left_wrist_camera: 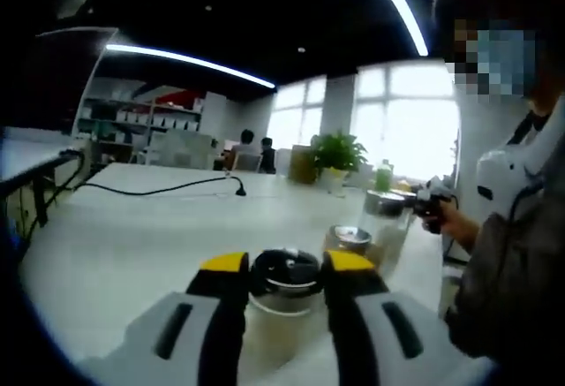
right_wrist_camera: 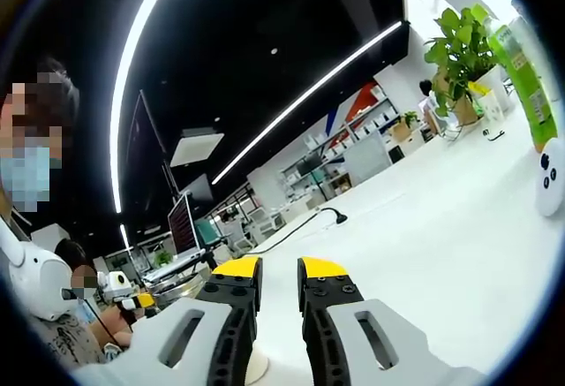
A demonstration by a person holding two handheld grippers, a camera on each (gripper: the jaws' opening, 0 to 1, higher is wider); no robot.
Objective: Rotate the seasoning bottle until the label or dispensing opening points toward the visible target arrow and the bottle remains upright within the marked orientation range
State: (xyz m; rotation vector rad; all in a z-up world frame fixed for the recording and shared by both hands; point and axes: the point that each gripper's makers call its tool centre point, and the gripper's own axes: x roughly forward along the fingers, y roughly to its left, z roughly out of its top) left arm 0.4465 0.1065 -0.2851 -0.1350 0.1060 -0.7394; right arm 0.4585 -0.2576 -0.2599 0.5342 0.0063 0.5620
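Observation:
The seasoning bottle is a clear glass jar with a black lid, standing upright on the white table. My left gripper is shut on it, with the yellow-tipped jaws pressing either side of the lid. No label or arrow can be made out. My right gripper hovers over the white table, its jaws a narrow gap apart with nothing between them.
Behind the bottle stand a metal-lidded jar and a taller glass jar. A person's hand at the right holds a dark device. A black cable, a potted plant and a green bottle sit farther off.

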